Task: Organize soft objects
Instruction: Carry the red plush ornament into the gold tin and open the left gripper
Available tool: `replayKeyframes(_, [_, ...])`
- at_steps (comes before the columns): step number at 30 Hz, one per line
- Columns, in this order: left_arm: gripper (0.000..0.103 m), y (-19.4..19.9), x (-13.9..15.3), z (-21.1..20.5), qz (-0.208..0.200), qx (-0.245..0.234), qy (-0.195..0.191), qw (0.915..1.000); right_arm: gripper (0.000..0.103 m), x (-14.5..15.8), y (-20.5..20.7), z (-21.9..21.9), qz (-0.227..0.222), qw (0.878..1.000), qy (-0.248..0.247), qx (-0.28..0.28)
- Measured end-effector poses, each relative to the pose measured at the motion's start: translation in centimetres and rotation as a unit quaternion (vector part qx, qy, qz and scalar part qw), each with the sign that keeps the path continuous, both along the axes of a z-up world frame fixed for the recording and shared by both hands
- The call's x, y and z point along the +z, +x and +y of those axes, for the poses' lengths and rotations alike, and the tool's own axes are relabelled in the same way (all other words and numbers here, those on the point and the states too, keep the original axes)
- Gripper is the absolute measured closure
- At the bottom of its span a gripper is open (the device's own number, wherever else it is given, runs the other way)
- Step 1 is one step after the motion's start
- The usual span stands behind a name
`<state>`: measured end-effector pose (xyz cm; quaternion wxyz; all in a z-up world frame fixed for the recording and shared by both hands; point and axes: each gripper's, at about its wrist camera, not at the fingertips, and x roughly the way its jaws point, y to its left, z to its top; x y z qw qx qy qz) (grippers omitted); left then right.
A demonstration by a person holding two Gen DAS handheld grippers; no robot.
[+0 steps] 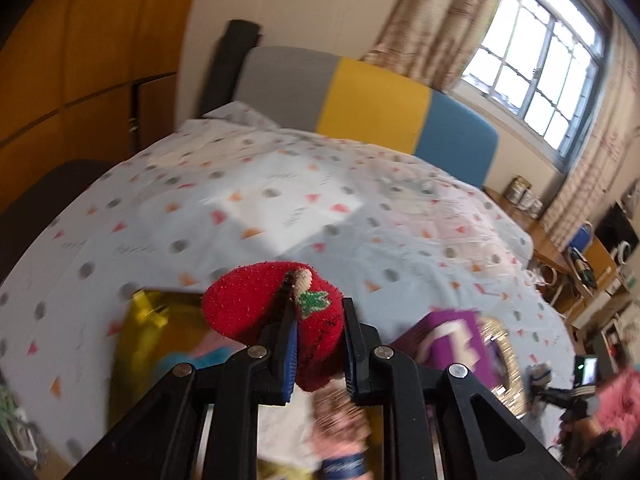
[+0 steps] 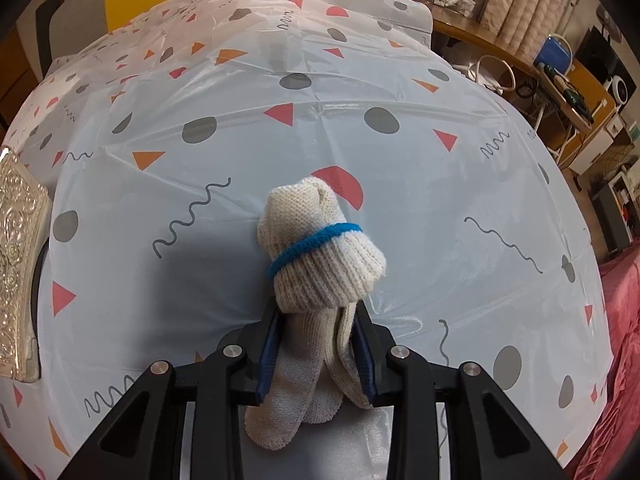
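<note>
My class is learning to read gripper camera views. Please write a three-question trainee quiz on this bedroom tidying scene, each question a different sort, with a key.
1. True or false: the left gripper is shut on a red strawberry plush.
2. Multiple choice: the rolled cream gloves in the right gripper are bound by A) a blue band, B) a red ribbon, C) a metal clip.
3. Fill in: the sheet covering the bed is printed with triangles, squiggles and grey ____.

Key: 1 true; 2 A, the blue band; 3 dots.
</note>
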<state>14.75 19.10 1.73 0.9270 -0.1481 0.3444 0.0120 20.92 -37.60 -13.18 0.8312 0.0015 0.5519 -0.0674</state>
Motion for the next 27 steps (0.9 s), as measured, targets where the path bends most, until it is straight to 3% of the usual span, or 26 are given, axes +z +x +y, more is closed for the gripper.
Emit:
replayKeyframes(8, [0.084,-6.3,-4.7,4.8,0.034,0.054,-0.052,0.9966,0.070,0.0,0.1,0.2,-0.002,1.000,-0.012,0.004])
replayKeyframes(15, [0.084,-9.5,-7.4,2.7,0.060,0.017,-0.076,0.9952,0.070,-0.1,0.0,0.4,-0.005,1.000,-0.017,0.003])
replayKeyframes(18, [0.084,-9.1,-9.2,1.3,0.082,0.005,-0.075,0.9938,0.070,0.0,0.0,0.4,-0.005,1.000,-0.020,0.002])
replayKeyframes(24, [0.083,-7.4,-10.5,0.7,0.088,0.019,-0.008,0.9959,0.070,0.0,-0.1,0.6,-0.006,1.000,-0.026,-0.002])
replayKeyframes(27, [0.082,-6.9,-10.9,1.4,0.095,0.036,-0.015,0.9947,0.070,0.0,-0.1,0.6,-0.005,1.000,-0.027,-0.001])
